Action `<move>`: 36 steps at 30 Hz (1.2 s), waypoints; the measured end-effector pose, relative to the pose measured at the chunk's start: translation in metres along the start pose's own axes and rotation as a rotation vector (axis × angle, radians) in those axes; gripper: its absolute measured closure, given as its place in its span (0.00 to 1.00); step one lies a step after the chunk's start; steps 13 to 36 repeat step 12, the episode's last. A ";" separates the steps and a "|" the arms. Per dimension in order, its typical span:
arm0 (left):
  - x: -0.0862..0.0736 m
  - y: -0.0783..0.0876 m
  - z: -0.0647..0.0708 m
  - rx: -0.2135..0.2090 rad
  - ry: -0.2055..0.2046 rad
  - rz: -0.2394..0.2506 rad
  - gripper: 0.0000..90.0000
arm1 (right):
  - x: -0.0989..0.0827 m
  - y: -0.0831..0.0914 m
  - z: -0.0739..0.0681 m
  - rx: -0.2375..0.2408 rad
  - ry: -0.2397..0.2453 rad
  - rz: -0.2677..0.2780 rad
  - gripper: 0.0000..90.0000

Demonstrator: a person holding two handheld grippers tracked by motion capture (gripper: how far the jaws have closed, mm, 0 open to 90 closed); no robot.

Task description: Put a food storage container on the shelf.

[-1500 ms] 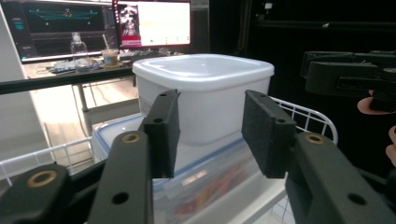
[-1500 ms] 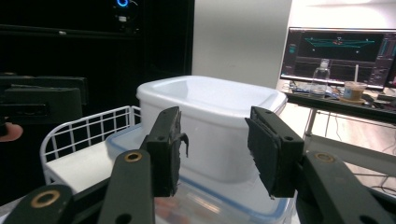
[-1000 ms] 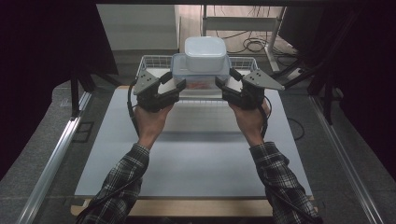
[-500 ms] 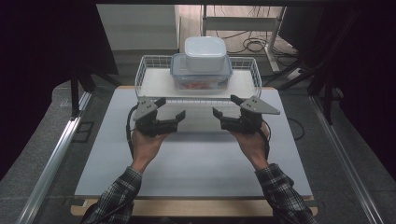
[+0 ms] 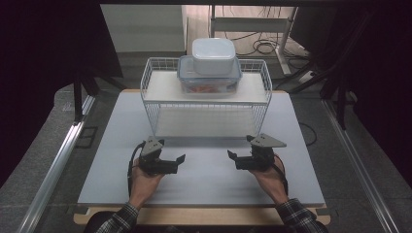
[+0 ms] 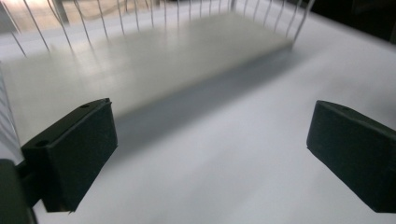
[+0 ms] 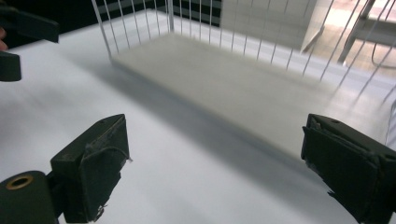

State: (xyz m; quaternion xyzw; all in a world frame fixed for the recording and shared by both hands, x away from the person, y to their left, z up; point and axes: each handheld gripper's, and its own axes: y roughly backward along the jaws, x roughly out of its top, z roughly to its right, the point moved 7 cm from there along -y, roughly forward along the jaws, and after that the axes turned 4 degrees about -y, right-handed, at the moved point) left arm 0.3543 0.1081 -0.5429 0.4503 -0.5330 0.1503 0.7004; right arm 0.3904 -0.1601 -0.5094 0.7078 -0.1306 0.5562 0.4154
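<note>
A white wire rack [image 5: 206, 104] stands at the back of the white table top [image 5: 296, 160]. On its upper shelf sits a clear lidded container [image 5: 209, 80] with a white tub [image 5: 214, 54] stacked on it. My left gripper [image 5: 179, 163] and right gripper [image 5: 232, 159] hover low over the table in front of the rack, tips turned toward each other. Both pairs of jaws have just been opening and stand wide with nothing between them. The left gripper [image 6: 215, 116] and the right gripper [image 7: 219, 133] look over bare table toward the rack's lower shelf [image 6: 140, 65] [image 7: 243, 79].
A metal rail [image 5: 58, 160] runs along the floor at the left and another [image 5: 354, 160] at the right. Cables [image 5: 262, 46] lie on the floor behind the rack. Dark screens flank the table. Open table surface lies between and beside the hands.
Both grippers let go of the clear container on the rack's upper shelf, drew back toward the person and sank to just above the table, their jaws spreading wider.
</note>
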 end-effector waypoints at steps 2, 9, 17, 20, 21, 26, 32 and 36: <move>-0.011 -0.003 0.004 -0.003 -0.021 -0.050 0.00 | -0.008 0.000 -0.001 0.004 0.000 -0.026 0.07; -0.046 -0.013 0.011 -0.018 -0.033 -0.232 0.00 | -0.030 0.001 -0.003 0.024 -0.011 -0.109 0.07; -0.045 -0.015 0.012 -0.024 -0.035 -0.239 0.00 | -0.037 -0.001 -0.002 0.021 -0.016 -0.146 0.06; -0.045 -0.015 0.012 -0.024 -0.035 -0.239 0.00 | -0.037 -0.001 -0.002 0.021 -0.016 -0.146 0.06; -0.045 -0.015 0.012 -0.024 -0.035 -0.239 0.00 | -0.037 -0.001 -0.002 0.021 -0.016 -0.146 0.06; -0.045 -0.015 0.012 -0.024 -0.035 -0.239 0.00 | -0.037 -0.001 -0.002 0.021 -0.016 -0.146 0.06; -0.045 -0.015 0.012 -0.024 -0.035 -0.239 0.00 | -0.037 -0.001 -0.002 0.021 -0.016 -0.146 0.06; -0.045 -0.015 0.012 -0.024 -0.035 -0.239 0.00 | -0.037 -0.001 -0.002 0.021 -0.016 -0.146 0.06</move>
